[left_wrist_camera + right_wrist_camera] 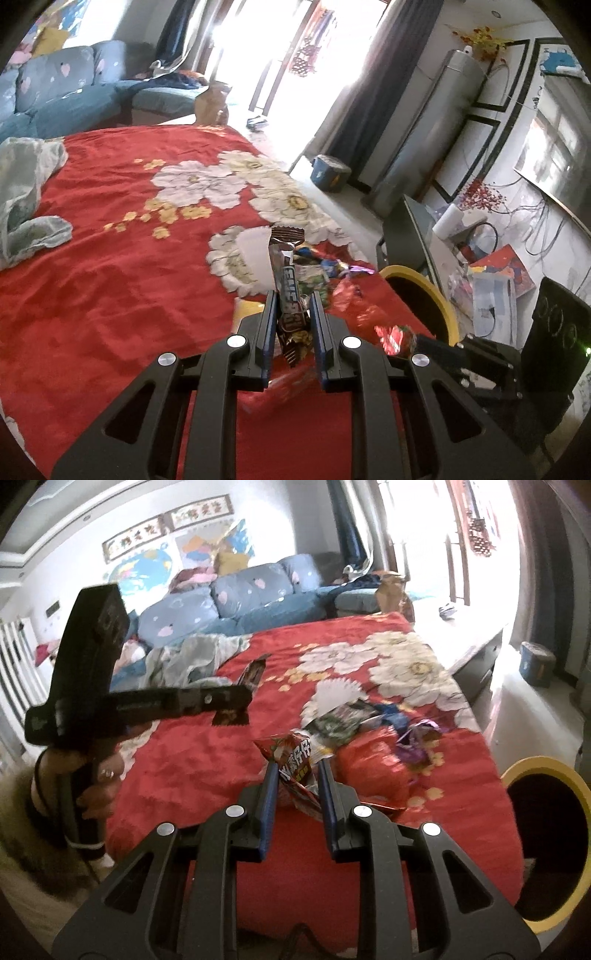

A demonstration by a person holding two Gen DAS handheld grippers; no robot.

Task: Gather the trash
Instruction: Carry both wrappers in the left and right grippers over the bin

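You are clamping a brown, glossy candy-bar wrapper [287, 295] upright between the pads of your left hand-held gripper [293, 299], its crimped end standing above the tips. Your right hand-held gripper [297, 771] is closing on a crinkled red snack wrapper [295, 764] printed with white characters. Just beyond both grippers' tips, a loose heap of foil and plastic wrappers [369, 723] is still lying on the soft red, flower-printed blanket [110, 240], so I judge you are partway through: two pieces in hand, several left. The round yellow-rimmed bin [546, 834], dark inside, is sitting to the right of the right gripper, beside the blanket's edge. A crumpled pale green cloth [22, 199] is lying far to the left.
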